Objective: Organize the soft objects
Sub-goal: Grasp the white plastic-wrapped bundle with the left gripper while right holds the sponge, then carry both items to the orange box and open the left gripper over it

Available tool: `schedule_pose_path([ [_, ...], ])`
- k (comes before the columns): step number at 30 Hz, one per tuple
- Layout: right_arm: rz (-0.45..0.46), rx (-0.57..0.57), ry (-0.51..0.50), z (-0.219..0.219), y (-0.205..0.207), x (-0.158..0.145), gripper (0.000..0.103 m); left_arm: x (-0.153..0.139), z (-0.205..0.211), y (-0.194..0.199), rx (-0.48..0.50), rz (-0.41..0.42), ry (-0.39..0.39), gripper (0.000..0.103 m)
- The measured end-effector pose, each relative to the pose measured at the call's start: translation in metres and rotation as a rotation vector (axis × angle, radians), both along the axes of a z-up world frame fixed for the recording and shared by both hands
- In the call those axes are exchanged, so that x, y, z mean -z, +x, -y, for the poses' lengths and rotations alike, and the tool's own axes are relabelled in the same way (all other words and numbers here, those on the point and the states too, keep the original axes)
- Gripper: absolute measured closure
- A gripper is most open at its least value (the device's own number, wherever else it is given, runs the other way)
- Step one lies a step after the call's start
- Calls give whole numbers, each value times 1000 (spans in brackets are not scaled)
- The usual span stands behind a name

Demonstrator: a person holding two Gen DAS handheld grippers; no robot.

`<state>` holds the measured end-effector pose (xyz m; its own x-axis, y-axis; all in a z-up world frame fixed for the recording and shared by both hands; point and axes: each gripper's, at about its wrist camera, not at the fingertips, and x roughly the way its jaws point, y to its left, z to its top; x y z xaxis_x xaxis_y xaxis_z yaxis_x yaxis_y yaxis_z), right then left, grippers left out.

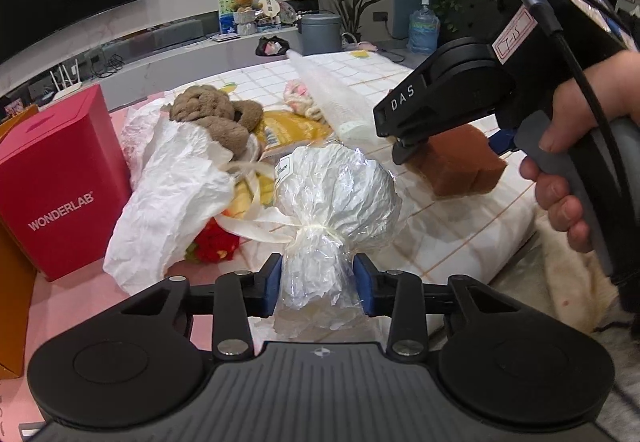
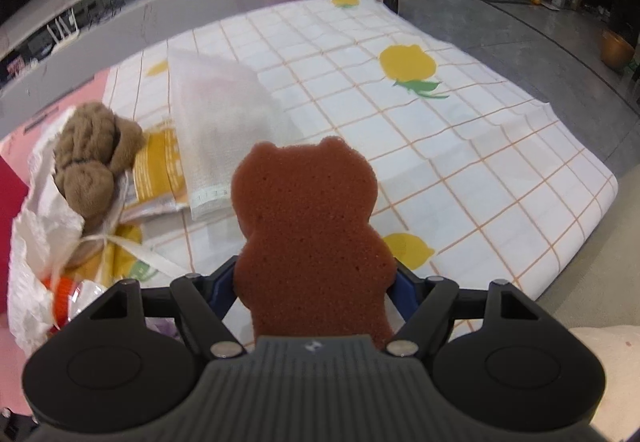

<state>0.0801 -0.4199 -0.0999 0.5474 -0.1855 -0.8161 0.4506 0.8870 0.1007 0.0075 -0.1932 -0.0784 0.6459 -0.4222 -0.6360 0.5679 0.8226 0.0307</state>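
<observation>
Blue pads of the left gripper (image 1: 318, 284) are apparently clamping the crinkly clear-wrapped white bundle (image 1: 336, 198), its long axis stretching ahead, while the right gripper (image 2: 316, 288) is squeezing the brown bear-shaped sponge (image 2: 310, 226).

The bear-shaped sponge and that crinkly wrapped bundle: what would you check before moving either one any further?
1. Right gripper pads press the brown bear sponge: ok.
2. Sponge lifted off the checked sheet: ok.
3. Left gripper jaws straddle the neck of the clear-wrapped bundle: ok.
4. Left pads firmly pinching the wrap: cannot tell.
5. Bundle's ribbon free of the white paper bag: cannot tell.
</observation>
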Motion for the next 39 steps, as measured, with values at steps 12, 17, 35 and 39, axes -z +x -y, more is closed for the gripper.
schedule_pose_path([
  [12,79,91,77,19,-23,-21,29,-43,-1,-17,8,83,-104,61],
  [17,137,125,95,24,-41,-33,29,-63,-6,-25,-4,142,-132,61],
  [35,507,32,38,-37,-101,-163,29,-178,-89,-34,-119,423,-236,62],
  [39,581,-49,-2,-82,-102,-195,29,-203,-140,-30,-225,457,-301,62],
])
